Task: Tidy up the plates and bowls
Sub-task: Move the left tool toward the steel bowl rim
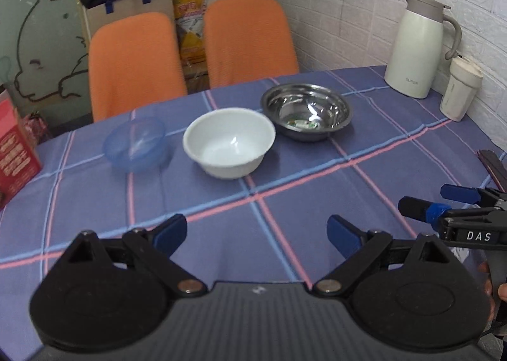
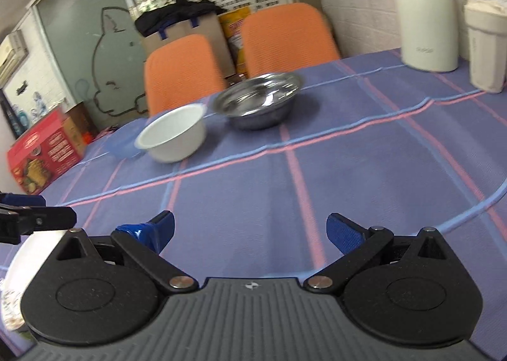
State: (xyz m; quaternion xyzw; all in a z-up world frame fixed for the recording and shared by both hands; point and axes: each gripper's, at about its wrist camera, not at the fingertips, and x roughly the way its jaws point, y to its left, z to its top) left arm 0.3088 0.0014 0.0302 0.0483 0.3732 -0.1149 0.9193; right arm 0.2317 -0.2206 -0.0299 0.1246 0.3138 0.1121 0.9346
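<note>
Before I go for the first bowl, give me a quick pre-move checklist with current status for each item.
1. Left gripper open and holding nothing: ok.
2. Right gripper open and holding nothing: ok.
3. Blue plastic bowl, white bowl and steel bowl upright in a row on the tablecloth: ok.
4. Bowls apart enough to grip each rim: white and steel ok; blue and white cannot tell, since they overlap in the right wrist view.
5. Steel bowl empty: not ok, a small item lies in its bottom.
6. Thermos jug and cup away from the bowls: ok.
</note>
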